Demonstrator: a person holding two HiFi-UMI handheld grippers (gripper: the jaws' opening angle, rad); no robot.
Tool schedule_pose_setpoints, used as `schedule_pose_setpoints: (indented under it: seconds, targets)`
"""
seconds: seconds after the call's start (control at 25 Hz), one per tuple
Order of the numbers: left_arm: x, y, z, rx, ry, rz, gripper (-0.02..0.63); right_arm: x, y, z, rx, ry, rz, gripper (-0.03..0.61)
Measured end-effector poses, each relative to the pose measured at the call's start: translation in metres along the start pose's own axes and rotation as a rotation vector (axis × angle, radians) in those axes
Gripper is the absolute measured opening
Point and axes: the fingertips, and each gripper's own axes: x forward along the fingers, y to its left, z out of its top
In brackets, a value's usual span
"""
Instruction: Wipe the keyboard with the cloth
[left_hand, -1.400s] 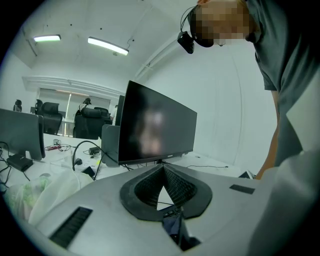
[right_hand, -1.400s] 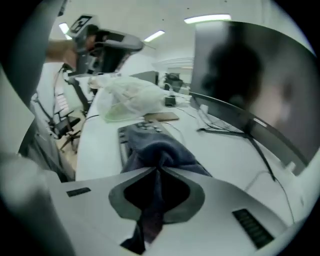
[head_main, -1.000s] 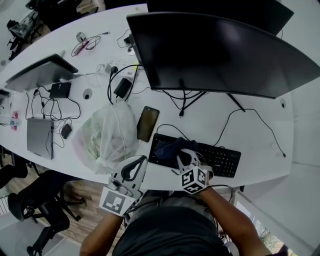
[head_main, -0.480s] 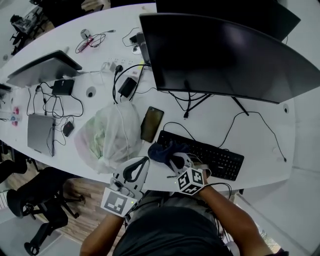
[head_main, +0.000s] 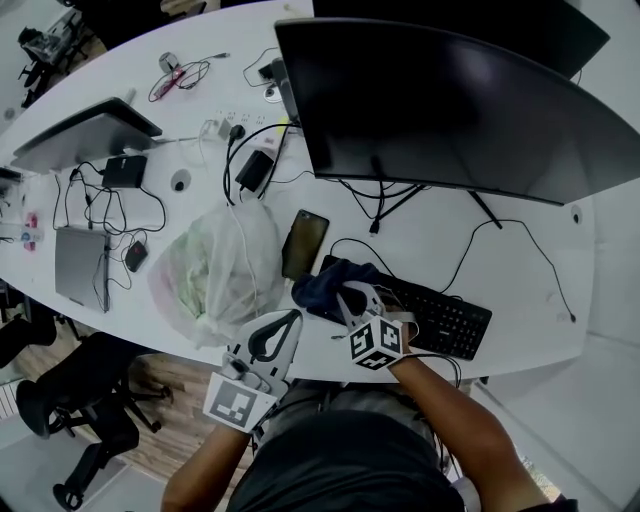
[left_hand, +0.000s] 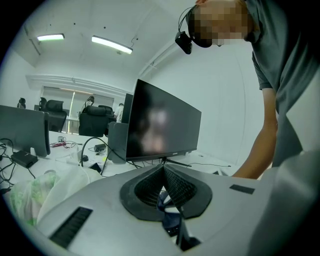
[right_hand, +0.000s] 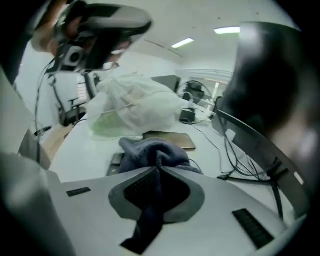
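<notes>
right tongs (head_main: 350, 296) pinch cloth (head_main: 320, 283) (on keyboard (head_main: 452, 321))

Ceiling strips (left_hand: 112, 44) lit the room evenly; both gripper views bulged with dark corners, the right one motion-blurred.

Office, long white desk (head_main: 520, 270), wide monitor (head_main: 450, 110), laptop (head_main: 80, 268), swivel chair (head_main: 95, 405)

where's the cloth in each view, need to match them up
Head view: the cloth lies bunched on the keyboard's left end, just below centre.
Left gripper view: only a bluish sliver low centre, beneath the jaws; probably it.
Right gripper view: centre, pinched between the jaws.
Shared landmark: the plastic bag.
</notes>
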Motion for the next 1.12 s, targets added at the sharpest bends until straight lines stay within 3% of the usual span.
schedule_pose_setpoints:
  seconds: [0.12,0.28,0.32,0.44,0.48,0.52,0.68,0.72,0.84,0.92,1.04,1.12]
  targets:
    - [0.001,0.006,0.0,-0.006,0.001,0.011,0.005,0.013,-0.04,0.005,0.097,0.026,-0.095,0.031]
    - [0.001,0.008,-0.002,-0.009,0.016,0.014,0.005,0.023,0.002,0.025,-0.066,0.01,0.081,0.031]
    - [0.001,0.009,-0.002,-0.01,0.019,0.013,0.005,0.025,0.0,0.025,-0.061,0.005,0.099,0.031]
    - [0.002,0.014,-0.002,-0.014,0.017,0.019,0.005,0.027,-0.041,0.02,0.039,0.04,-0.012,0.031]
    - [0.002,0.016,-0.002,-0.016,0.016,0.023,0.005,0.026,-0.039,0.021,0.027,0.05,-0.021,0.031]
    - [0.003,0.017,-0.002,-0.017,0.017,0.025,0.005,0.024,-0.022,0.024,-0.022,0.048,0.013,0.031]
    - [0.004,0.021,0.001,-0.021,0.016,0.026,0.005,0.0,0.097,0.029,-0.249,-0.012,0.295,0.031]
    - [0.005,0.022,0.002,-0.022,0.016,0.027,0.005,-0.002,0.1,0.025,-0.242,-0.016,0.289,0.031]
    - [0.006,0.029,0.003,-0.023,0.012,0.037,0.005,0.0,0.029,0.011,-0.003,-0.002,0.087,0.031]
    - [0.004,0.033,-0.001,-0.024,0.016,0.046,0.005,-0.002,0.002,0.007,0.06,0.021,0.017,0.031]
    - [0.004,0.031,-0.003,-0.018,0.034,0.038,0.005,-0.009,0.052,0.01,-0.065,0.001,0.18,0.031]
    - [0.008,0.029,0.003,-0.006,0.033,0.025,0.005,-0.015,0.057,0.004,-0.099,-0.004,0.192,0.031]
